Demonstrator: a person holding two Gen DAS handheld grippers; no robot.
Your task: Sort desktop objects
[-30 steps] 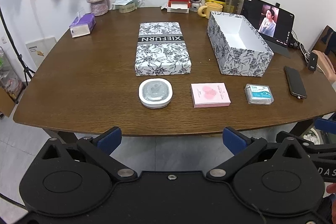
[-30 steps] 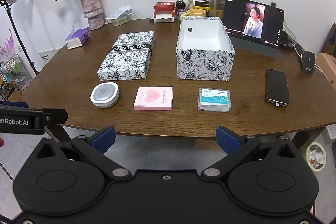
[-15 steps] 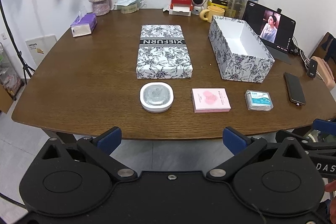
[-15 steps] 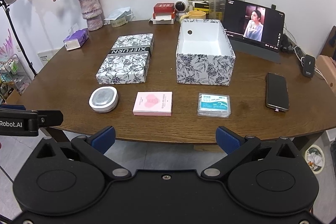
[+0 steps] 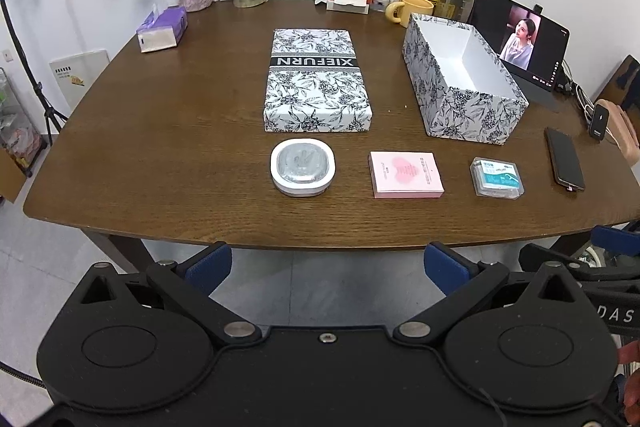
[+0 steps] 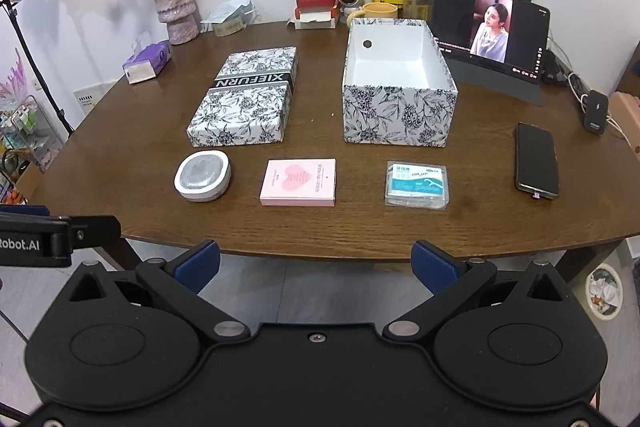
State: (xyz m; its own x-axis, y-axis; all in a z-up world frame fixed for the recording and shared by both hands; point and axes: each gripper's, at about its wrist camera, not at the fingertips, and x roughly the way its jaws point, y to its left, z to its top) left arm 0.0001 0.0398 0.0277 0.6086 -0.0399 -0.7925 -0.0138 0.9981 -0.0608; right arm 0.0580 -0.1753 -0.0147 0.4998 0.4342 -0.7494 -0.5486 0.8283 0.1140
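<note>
- In the right wrist view, a round hole in the far inner wall of the open patterned box point(image 6: 396, 87) is seen; in the left wrist view that wall is turned away and only the white interior of the box point(image 5: 464, 83) is shown.
- The right claw point(image 5: 612, 241) is caught at the right edge of the left wrist view, and the left claw point(image 6: 60, 235) at the left edge of the right wrist view; both are cut off by the frame.
- The left claw is held wide open short of the counter point(image 5: 160, 131), with nothing between its blue pads point(image 5: 208, 267). The right claw is likewise spread wide and empty, its pads point(image 6: 434, 267) just off the counter's near edge.
- Along the counter's front, a row is formed by the white round case point(image 6: 202, 175), the pink booklet point(image 6: 298, 183) and the clear floss box point(image 6: 416, 185), each apart from the next; the patterned lid point(image 6: 244, 103) lies behind the case.
- A black phone point(image 6: 536, 161) lies to the right.
- The fine print on the floss box and booklet cannot be read.
</note>
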